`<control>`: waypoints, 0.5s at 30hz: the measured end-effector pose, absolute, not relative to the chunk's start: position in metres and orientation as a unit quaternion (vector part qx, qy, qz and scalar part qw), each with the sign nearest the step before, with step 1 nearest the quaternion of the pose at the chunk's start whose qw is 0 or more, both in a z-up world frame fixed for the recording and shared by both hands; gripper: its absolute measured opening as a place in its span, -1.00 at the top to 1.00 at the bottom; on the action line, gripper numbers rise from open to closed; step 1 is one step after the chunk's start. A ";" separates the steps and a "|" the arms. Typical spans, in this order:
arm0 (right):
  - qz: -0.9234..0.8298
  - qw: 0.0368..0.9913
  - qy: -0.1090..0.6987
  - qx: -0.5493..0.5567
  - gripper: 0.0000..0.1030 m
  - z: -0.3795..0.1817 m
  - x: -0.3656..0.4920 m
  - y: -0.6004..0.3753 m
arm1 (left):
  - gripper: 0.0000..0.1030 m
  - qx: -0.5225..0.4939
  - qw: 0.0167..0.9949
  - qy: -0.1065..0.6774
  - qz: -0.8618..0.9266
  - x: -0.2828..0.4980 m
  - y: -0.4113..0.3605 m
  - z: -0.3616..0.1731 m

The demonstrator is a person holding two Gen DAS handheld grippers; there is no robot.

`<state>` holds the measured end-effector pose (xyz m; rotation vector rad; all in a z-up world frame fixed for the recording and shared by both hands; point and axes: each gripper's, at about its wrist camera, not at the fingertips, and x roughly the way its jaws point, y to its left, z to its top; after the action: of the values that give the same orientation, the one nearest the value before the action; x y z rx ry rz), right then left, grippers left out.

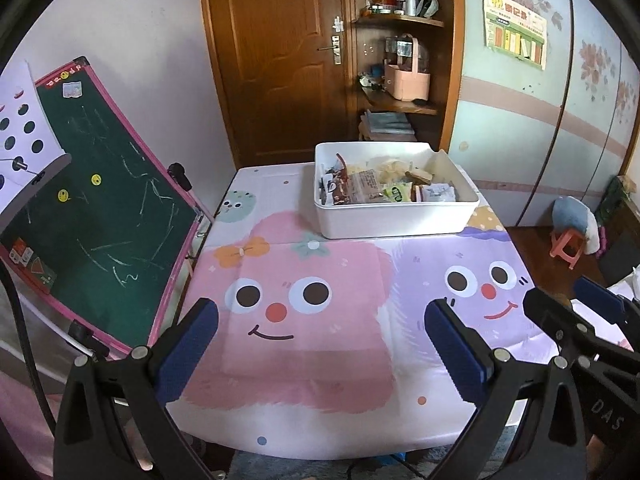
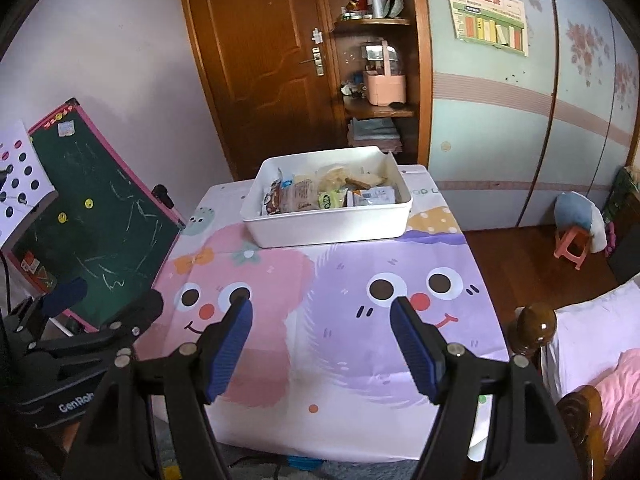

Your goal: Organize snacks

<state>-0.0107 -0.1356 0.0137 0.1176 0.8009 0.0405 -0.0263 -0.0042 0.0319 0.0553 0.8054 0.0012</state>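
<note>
A white bin [image 1: 394,220] [image 2: 332,228] stands at the far side of the table and holds several wrapped snacks [image 1: 376,190] [image 2: 320,196]. My left gripper [image 1: 320,320] is open and empty, above the near half of the table, well short of the bin. My right gripper [image 2: 322,320] is open and empty too, above the near edge, to the right of the left one. The right gripper also shows at the right edge of the left wrist view [image 1: 568,300], and the left gripper at the left edge of the right wrist view [image 2: 104,296].
The table wears a cartoon cloth [image 1: 304,312] [image 2: 340,292] with pink and purple faces. A green chalkboard [image 1: 100,216] [image 2: 96,232] leans at the table's left. A wooden door and shelves stand behind. A bed with a wooden post [image 2: 536,328] lies at the right, with a pink stool [image 2: 572,246] beyond.
</note>
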 end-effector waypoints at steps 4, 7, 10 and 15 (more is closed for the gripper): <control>0.024 0.917 0.393 0.063 -0.40 0.012 -0.007 -0.136 | -0.99 0.023 0.917 0.398 0.000 -0.024 -0.002 0.030; 0.024 0.916 0.396 0.064 -0.40 0.010 -0.006 -0.137 | -0.99 0.021 0.915 0.402 0.000 -0.023 -0.002 0.028; 0.026 0.914 0.401 0.065 -0.40 0.009 -0.004 -0.136 | -0.99 0.019 0.913 0.407 0.000 -0.022 -0.001 0.026; 0.028 0.914 0.399 0.062 -0.40 0.008 -0.003 -0.134 | -0.99 0.016 0.912 0.409 -0.001 -0.021 0.000 0.025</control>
<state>-0.0025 -0.1345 0.0083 0.1280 0.8225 0.0573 -0.0210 -0.0002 0.0249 0.0322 0.8434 -0.0027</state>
